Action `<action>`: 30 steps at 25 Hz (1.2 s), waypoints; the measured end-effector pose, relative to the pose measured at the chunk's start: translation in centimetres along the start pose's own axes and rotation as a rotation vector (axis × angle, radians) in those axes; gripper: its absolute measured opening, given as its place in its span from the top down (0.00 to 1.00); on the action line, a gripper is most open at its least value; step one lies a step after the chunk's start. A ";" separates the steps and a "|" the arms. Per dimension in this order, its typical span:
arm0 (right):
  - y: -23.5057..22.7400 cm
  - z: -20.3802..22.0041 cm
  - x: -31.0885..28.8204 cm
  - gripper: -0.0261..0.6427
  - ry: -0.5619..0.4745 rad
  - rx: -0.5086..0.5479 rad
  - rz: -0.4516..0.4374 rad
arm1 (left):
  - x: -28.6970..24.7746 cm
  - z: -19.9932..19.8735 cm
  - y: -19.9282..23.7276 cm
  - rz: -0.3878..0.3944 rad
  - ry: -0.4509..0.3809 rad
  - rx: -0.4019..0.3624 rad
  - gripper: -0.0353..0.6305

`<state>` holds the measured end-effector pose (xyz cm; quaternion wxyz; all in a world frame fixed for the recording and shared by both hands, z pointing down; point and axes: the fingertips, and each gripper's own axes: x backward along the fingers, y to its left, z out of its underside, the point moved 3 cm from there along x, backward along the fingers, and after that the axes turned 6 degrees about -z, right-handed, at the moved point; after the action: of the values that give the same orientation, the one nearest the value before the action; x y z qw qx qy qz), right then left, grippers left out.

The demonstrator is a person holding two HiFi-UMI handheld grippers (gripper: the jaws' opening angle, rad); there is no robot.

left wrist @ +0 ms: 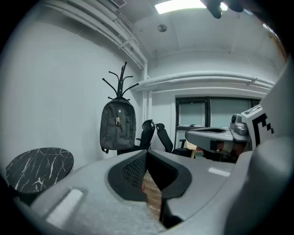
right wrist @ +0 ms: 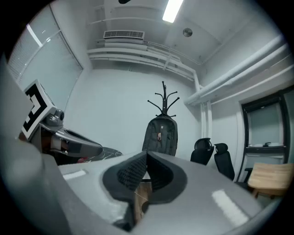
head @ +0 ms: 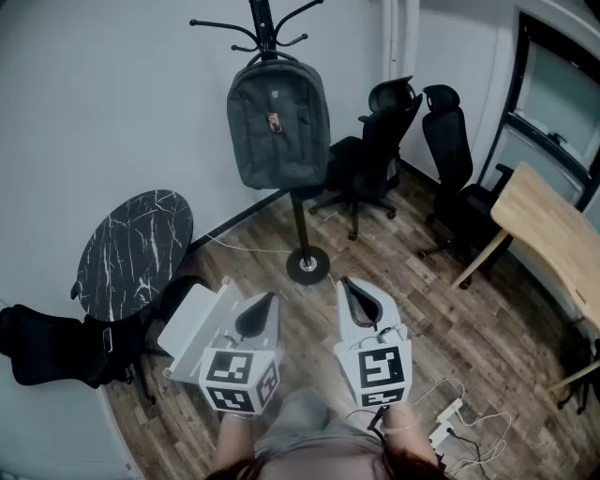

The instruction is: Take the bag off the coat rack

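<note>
A dark grey backpack (head: 278, 122) hangs by its top loop from a black coat rack (head: 266, 26) against the white wall; the rack's round base (head: 307, 264) rests on the wood floor. The backpack (left wrist: 118, 125) also shows ahead in the left gripper view, and the backpack (right wrist: 160, 136) shows in the right gripper view under the rack's hooks (right wrist: 163, 100). My left gripper (head: 270, 298) and right gripper (head: 346, 284) are held side by side low in the head view, well short of the bag. Both are shut and hold nothing.
A round black marble table (head: 133, 251) stands at the left. Two black office chairs (head: 375, 150) are behind the rack to the right, a wooden desk (head: 553, 239) at far right. A white box (head: 192, 323) and a power strip with cables (head: 448, 420) lie on the floor.
</note>
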<state>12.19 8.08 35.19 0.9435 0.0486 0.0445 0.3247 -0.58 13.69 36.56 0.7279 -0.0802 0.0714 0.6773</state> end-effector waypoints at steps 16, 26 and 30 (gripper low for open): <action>-0.9 0.2 -8.0 0.96 0.048 -0.033 0.002 | -6.8 -2.1 5.1 0.034 -0.040 0.009 0.93; -1.9 0.4 -14.1 0.96 0.080 -0.020 0.018 | -11.7 -2.3 9.0 0.040 -0.018 -0.027 0.93; -2.0 0.3 -16.4 0.96 0.089 -0.008 0.025 | -13.3 -2.6 10.3 0.066 -0.023 -0.020 0.93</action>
<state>0.59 -3.64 36.06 0.9367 0.0307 0.0845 0.3385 -11.83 0.91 36.59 0.7049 -0.0774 0.0587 0.7026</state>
